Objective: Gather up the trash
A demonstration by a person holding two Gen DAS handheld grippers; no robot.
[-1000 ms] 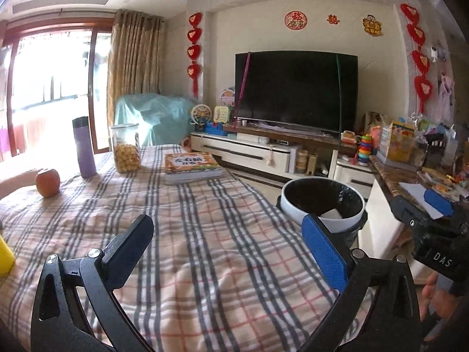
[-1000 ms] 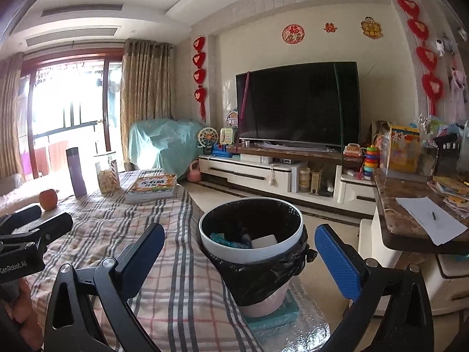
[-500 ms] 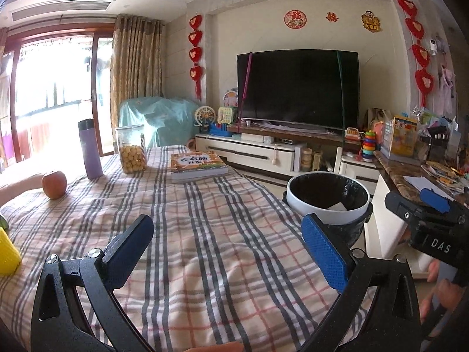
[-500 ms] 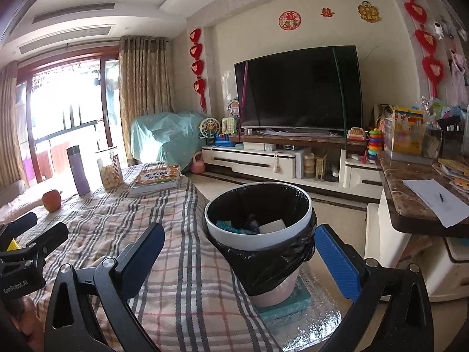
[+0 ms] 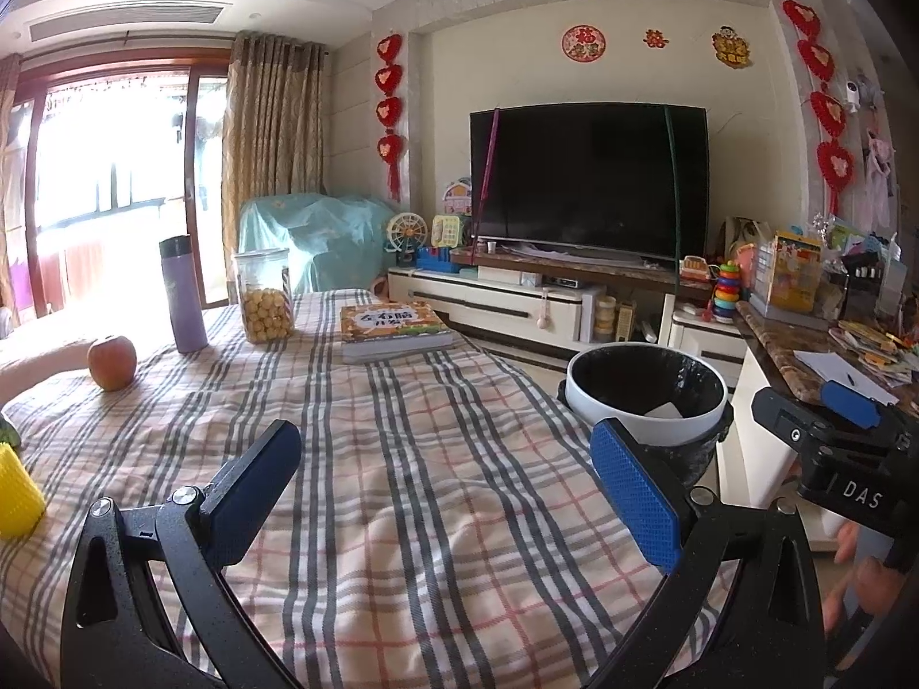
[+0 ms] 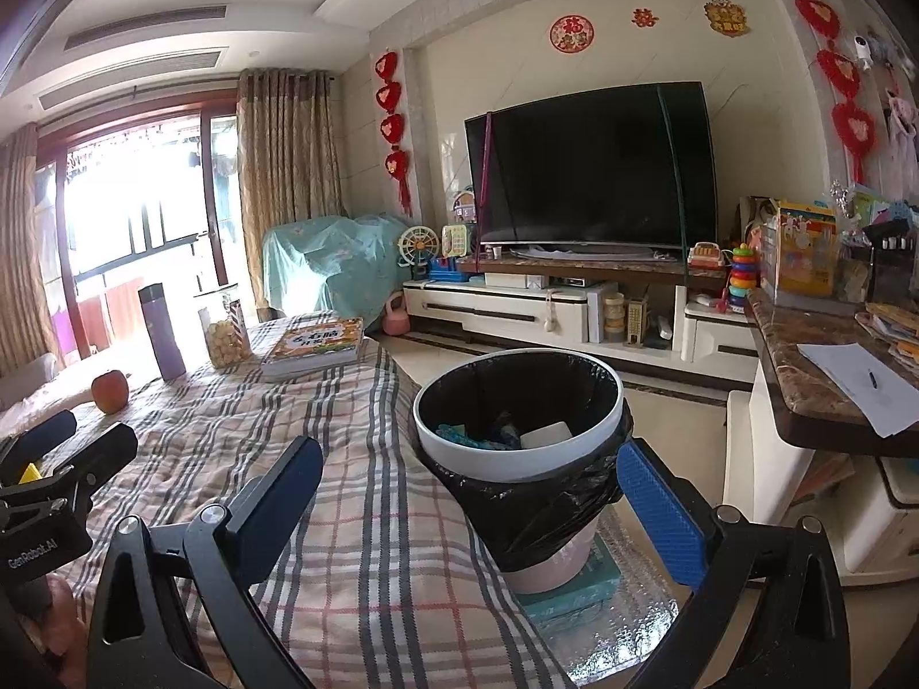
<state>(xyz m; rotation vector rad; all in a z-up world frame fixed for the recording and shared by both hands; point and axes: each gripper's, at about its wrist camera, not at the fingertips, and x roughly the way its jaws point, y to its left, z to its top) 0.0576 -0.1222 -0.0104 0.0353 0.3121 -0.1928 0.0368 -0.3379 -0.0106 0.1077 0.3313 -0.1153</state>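
Note:
A white trash bin [image 6: 517,453] lined with a black bag stands on the floor beside the plaid-covered table [image 6: 356,517]; blue and white scraps lie inside it. In the left wrist view the same bin [image 5: 646,425] shows past the table's right edge. My left gripper [image 5: 442,494] hovers open over the plaid cloth [image 5: 402,459] with nothing between its fingers. My right gripper [image 6: 471,508] is open too, held just in front of the bin, empty. The right gripper's body [image 5: 833,448] appears at the right of the left wrist view, and the left gripper [image 6: 57,488] at the left of the right wrist view.
On the table's far end sit an apple [image 5: 112,362], a purple flask [image 5: 182,301], a jar of snacks [image 5: 264,304] and a book [image 5: 393,330]. A yellow object [image 5: 17,496] lies at the left edge. A marble counter [image 6: 815,367] with paper stands right; TV cabinet [image 6: 517,310] behind.
Both views have risen and pulled back a little, so more of the table and bin shows. Both grippers stay open and empty throughout.

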